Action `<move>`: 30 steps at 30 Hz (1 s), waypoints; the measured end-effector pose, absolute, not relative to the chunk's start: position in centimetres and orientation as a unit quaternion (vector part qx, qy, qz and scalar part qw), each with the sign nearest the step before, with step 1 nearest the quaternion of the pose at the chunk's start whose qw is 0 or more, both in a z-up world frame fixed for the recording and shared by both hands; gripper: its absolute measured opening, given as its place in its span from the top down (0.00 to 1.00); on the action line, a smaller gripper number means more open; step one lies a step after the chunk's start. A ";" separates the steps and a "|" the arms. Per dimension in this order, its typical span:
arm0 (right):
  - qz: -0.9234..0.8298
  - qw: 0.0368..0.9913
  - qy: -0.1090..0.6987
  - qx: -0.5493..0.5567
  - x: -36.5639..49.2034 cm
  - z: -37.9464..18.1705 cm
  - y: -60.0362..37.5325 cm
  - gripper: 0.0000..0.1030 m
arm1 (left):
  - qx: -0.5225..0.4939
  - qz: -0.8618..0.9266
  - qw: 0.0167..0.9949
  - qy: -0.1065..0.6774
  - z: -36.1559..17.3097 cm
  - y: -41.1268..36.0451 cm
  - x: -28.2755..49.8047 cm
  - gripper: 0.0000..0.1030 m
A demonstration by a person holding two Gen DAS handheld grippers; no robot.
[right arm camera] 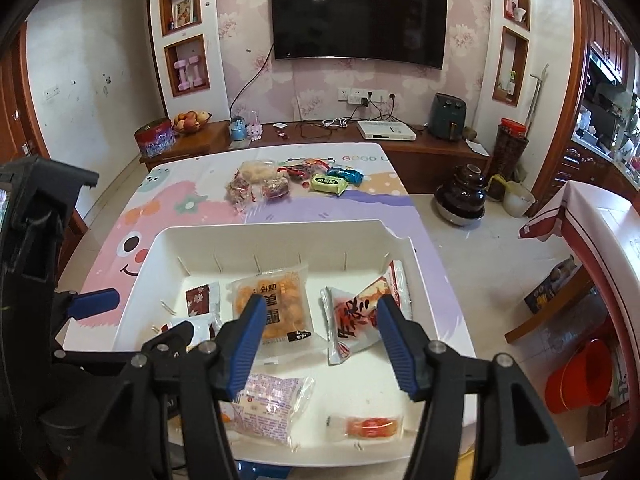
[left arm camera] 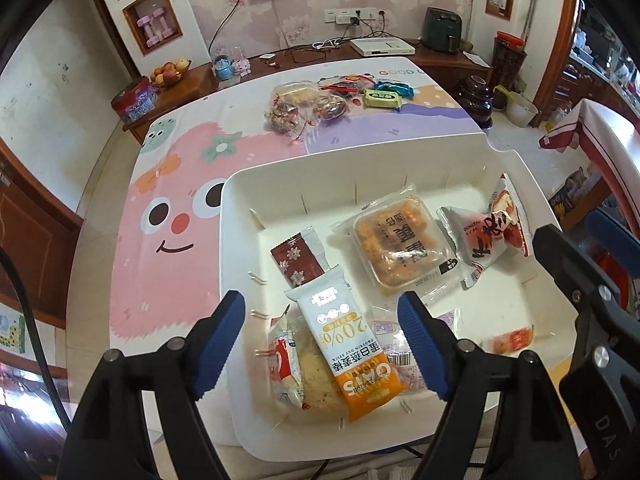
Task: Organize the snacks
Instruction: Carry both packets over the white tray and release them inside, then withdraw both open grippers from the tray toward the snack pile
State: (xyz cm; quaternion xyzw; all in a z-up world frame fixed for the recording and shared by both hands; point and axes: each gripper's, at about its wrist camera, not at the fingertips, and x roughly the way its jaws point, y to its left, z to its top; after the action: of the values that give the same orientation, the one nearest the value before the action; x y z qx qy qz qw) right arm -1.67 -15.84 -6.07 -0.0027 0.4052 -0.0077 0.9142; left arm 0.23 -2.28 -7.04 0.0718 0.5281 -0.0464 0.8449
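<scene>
Cartoon-print table (right arm camera: 100, 292): white bin (left arm camera: 240, 240) at near edge, snacks inside; more snacks (right arm camera: 296, 178) at far edge. Left gripper (left arm camera: 322, 334) and right gripper (right arm camera: 322, 344) both apart, empty, over bin. Risk: fingers snagging loose wrappers on withdrawal.

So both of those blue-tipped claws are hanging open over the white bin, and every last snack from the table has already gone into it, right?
Not quite. Both claws, the left gripper and the right gripper, do hang open over the white bin, but not every snack is in it. The right wrist view shows a cluster of wrapped snacks at the far end of the table.
</scene>
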 end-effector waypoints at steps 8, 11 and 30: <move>-0.010 0.918 0.396 -0.013 -1.7 -5.9 -15.4 0.44 | 0.055 -0.040 0.850 0.522 -6.9 -1.5 0.4 0.25; -0.010 0.919 0.394 -0.016 -1.5 -5.9 -15.2 0.44 | 0.054 -0.038 0.851 0.522 -7.0 -1.3 0.6 0.25; 0.025 0.918 0.393 -0.044 2.3 -5.6 -13.5 0.44 | 0.014 -0.003 0.876 0.483 -5.6 1.3 3.7 0.25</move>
State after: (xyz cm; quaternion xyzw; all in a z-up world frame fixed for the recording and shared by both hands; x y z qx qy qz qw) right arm 2.28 -13.49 -5.59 -0.0440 0.3929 0.0250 0.9182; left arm 3.67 1.27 -5.56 0.0144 0.4825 -0.0029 0.8758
